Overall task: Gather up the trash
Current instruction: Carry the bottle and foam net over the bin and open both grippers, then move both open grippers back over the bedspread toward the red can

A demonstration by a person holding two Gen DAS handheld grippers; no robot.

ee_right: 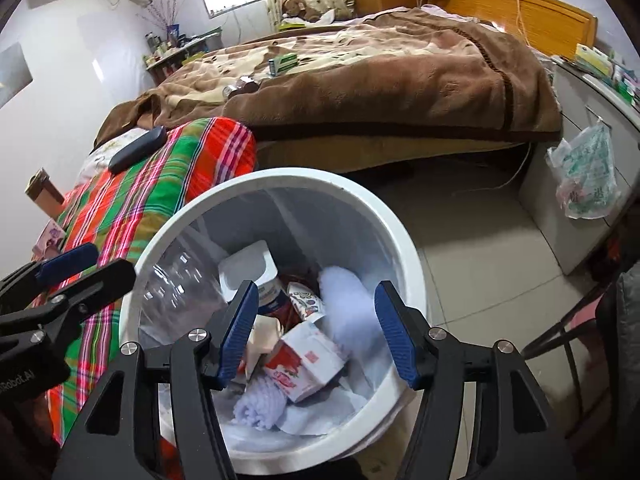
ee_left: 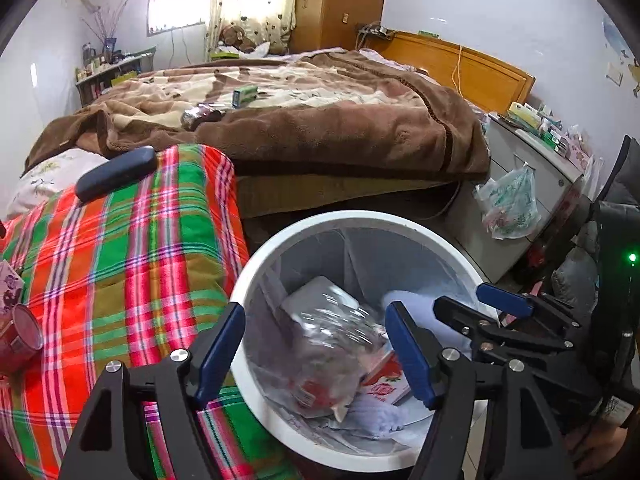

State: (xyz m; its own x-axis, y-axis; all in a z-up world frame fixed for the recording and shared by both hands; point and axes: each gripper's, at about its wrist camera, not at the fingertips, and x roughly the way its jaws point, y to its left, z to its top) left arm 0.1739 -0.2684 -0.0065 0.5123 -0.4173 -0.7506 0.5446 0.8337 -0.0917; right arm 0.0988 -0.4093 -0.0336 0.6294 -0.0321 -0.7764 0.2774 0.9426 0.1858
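A white trash bin [ee_left: 256, 264] [ee_right: 400, 224] with a clear liner stands on the floor beside the bed. A clear plastic bottle [ee_left: 336, 344] shows blurred over the bin's mouth; in the right wrist view it is a clear blur [ee_right: 180, 280]. Inside lie a red and white carton [ee_right: 308, 364], a white cup [ee_right: 248, 268] and pale cloth [ee_right: 260, 404]. My left gripper [ee_left: 316, 344] is open above the bin. My right gripper [ee_right: 316, 332] is open and empty above the bin. A can [ee_left: 200, 116] and a green box [ee_left: 245, 96] lie on the brown blanket.
A plaid quilt [ee_left: 120, 264] covers the near bed corner with a dark case [ee_left: 116, 174] on it. A red cup [ee_left: 20, 336] sits at the left. A plastic bag [ee_left: 508, 204] hangs on a grey cabinet [ee_left: 520, 168] at the right. Tiled floor [ee_right: 480, 256] lies right of the bin.
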